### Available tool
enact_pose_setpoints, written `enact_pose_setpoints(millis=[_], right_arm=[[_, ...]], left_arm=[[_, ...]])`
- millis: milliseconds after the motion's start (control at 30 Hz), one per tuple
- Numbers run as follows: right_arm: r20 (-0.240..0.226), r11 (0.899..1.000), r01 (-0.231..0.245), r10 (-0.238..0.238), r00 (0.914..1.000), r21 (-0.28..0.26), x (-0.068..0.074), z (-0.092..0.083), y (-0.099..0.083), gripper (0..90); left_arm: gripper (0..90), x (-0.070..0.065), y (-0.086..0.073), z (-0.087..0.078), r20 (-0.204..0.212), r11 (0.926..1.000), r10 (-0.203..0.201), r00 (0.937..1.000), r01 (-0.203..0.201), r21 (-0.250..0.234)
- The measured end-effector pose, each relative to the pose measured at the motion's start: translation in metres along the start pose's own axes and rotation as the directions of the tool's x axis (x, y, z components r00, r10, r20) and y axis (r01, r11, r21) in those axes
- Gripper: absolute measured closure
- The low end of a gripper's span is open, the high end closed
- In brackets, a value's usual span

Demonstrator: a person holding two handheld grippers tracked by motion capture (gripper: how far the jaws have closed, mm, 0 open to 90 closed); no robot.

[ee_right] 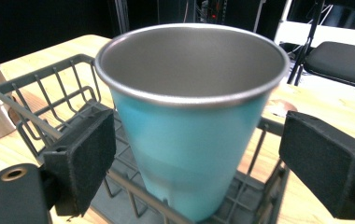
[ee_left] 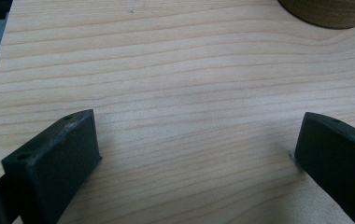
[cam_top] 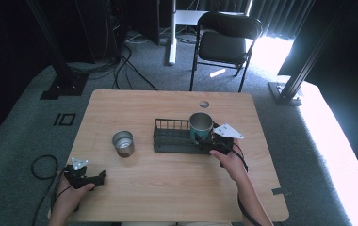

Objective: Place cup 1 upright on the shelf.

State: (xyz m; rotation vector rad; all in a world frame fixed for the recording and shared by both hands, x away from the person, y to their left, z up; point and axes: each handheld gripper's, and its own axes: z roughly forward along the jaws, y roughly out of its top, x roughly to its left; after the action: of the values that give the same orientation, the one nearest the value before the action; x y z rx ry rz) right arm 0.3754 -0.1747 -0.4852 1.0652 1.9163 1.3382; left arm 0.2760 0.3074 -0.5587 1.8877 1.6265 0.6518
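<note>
Two cups (cam_top: 200, 126) (cam_top: 123, 143), one wire basket (cam_top: 170, 136)

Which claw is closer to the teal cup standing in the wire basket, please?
The right claw: its open jaws flank the teal cup in the wire basket. The left claw rests far off by the table's near-left edge.

Harsh daylight glare at upper right, dark surroundings, soft low-resolution pictures.

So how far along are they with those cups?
The teal cup already stands upright in the wire basket. The right gripper sits around it with fingers open and apart from its sides. The silver cup remains on the table, with the left gripper open nearby.
</note>
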Motion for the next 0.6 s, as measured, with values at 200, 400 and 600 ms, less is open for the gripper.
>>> enact_pose_setpoints(millis=[200, 400, 600], right_arm=[[-0.002, 1.0, -0.004, 0.003, 1.0, -0.014, -0.002, -0.013, -0.005, 10.8], [0.003, 1.0, -0.006, 0.006, 1.0, -0.011, -0.006, -0.025, -0.011, 10.8], [0.011, 1.0, -0.007, 0.007, 0.9999, -0.002, -0.011, -0.034, -0.023, 10.9]], left_arm=[[0.5, 0.0, 0.0, 0.0, 0.0, 1.0, 0.0, 1.0, 0.0, 0.0], [0.5, 0.0, 0.0, 0.0, 0.0, 1.0, 0.0, 1.0, 0.0, 0.0], [0.5, 0.0, 0.0, 0.0, 0.0, 1.0, 0.0, 1.0, 0.0, 0.0]])
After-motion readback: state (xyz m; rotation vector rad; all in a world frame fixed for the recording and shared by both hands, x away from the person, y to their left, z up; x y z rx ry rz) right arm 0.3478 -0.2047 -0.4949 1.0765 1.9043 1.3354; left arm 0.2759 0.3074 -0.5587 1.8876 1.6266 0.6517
